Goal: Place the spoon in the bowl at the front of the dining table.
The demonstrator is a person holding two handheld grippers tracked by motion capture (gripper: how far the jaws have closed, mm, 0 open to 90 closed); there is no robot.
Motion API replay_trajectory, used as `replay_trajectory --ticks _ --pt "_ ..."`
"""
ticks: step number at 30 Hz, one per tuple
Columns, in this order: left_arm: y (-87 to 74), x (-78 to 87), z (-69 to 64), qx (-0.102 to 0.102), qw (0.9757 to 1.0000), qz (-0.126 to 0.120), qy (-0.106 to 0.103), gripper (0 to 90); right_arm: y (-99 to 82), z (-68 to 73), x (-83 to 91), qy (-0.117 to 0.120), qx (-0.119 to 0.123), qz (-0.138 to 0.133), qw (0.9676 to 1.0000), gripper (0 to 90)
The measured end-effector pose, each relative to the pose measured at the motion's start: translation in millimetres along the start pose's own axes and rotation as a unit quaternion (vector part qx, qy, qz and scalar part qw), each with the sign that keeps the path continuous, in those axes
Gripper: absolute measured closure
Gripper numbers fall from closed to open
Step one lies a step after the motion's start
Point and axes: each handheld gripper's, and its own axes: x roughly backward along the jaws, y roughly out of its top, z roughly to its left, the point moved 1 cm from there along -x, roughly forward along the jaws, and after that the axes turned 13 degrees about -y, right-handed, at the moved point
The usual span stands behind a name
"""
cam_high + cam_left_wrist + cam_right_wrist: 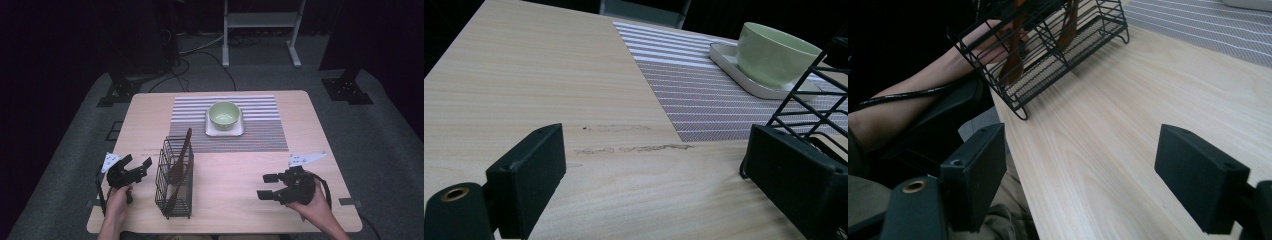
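- High view: a black wire rack [174, 178] stands upright on the near left part of the desk [235, 170], between the two grippers and closer to the left one. Two brown wooden utensils [178, 165] lean inside it, one handle rising past the rim toward the far side.
- Far of the rack lies a striped mat [260, 135] carrying a green bowl [224, 114] on a white tray [237, 131]; both sit well apart from the rack.
- Handling, as a judgement: the rack looks light and stiff, its thin wires giving a sure grip at the top rim or a corner upright. The loose utensils would slide or tip out if it were tilted, so a level lift suits it. The wooden handles appear rigid, light and not fragile; the upper handle end is the likeliest place to take hold.
- Left gripper [138, 166]: fingers spread wide, holding nothing. In the left gripper view one finger [794, 175] sits just beside the rack's lower corner [809, 107]; whether it touches the wire cannot be told.
- Right gripper [267, 186]: fingers spread wide and empty, hovering above bare desk near the right edge, pointed left toward the rack. The right gripper view places the rack [1048, 50] well beyond its fingers [975, 172].
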Motion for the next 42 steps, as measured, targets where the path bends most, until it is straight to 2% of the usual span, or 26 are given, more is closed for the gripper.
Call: replay_trajectory --ticks 4,9,28,42 --pt "-0.1 0.1 0.1 0.002 1.0000 0.000 -0.001 9.1 10.3 7.7 -4.3 0.005 0.006 0.007 0.9999 18.7" --pt "0.0 0.3 0.5 0.002 1.0000 0.001 -0.001 9.1 19.3 11.8 -11.1 0.016 -0.001 0.016 0.9997 18.8" --pt "-0.1 -0.3 0.0 -0.002 1.0000 0.002 -0.001 9.1 54.5 41.1 -37.0 0.039 0.032 0.047 0.9976 18.2" --pt "-0.1 -0.2 0.1 0.000 1.0000 0.002 -0.001 9.1 68.9 52.6 -46.5 0.035 0.045 0.069 0.9960 18.2"
